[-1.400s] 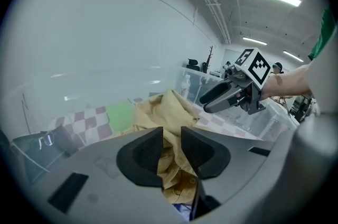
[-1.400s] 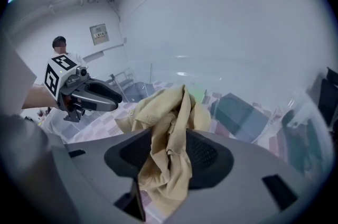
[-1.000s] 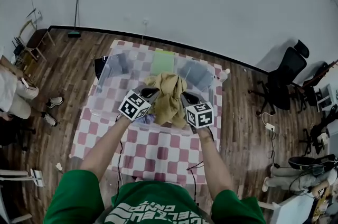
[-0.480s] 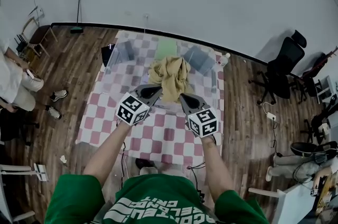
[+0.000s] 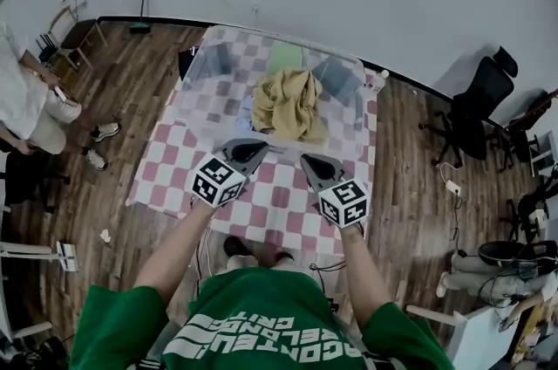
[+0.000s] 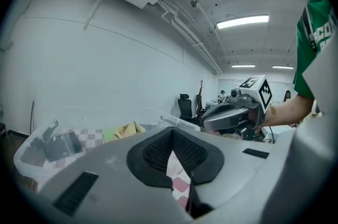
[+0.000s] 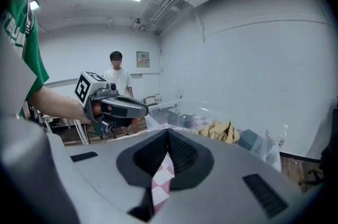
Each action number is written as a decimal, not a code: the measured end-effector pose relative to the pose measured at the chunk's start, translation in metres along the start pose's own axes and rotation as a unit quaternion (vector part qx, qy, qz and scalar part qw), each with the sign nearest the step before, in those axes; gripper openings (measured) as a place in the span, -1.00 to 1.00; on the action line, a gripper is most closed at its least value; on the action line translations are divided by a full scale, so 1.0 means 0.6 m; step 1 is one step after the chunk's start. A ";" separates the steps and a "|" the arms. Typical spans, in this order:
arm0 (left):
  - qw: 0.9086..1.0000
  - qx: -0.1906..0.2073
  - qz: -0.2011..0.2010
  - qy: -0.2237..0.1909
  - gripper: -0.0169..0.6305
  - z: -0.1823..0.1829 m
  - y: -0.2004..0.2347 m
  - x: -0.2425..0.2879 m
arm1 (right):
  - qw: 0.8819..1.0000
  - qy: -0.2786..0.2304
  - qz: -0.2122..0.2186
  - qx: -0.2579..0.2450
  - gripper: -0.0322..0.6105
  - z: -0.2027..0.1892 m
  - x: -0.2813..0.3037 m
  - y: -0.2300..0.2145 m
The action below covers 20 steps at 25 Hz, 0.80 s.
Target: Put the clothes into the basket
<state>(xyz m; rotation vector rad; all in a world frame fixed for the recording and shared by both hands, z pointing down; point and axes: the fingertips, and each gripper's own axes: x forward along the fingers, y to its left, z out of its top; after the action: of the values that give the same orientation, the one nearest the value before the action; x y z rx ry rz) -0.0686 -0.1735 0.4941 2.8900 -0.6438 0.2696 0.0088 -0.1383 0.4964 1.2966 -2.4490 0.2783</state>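
Clothes [image 5: 288,104] inside basket [image 5: 202,80].

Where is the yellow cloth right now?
In the head view, the yellow cloth lies in the clear basket, at the checkered table's far end.

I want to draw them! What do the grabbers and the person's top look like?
Left gripper and right gripper: grey, pointed, black ribbed pads. Each carries a white cube with black square markers. The shirt is green, short-sleeved, with white lettering.
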 end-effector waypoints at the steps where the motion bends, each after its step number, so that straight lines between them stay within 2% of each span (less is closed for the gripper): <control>1: 1.000 -0.001 0.004 0.001 -0.94 -0.003 -0.008 0.001 | 1.000 -0.002 0.006 -0.001 -0.88 -0.003 -0.006 0.000; 20: 0.996 -0.032 0.089 0.002 -0.94 -0.054 -0.175 0.051 | 0.996 -0.007 0.086 -0.003 -0.88 -0.116 -0.153 -0.041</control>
<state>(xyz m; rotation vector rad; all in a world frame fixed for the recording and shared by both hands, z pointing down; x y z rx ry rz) -0.0003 -0.0854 0.5192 2.7740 -0.8937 0.2709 0.0917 -0.0593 0.5241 1.0896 -2.5747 0.3056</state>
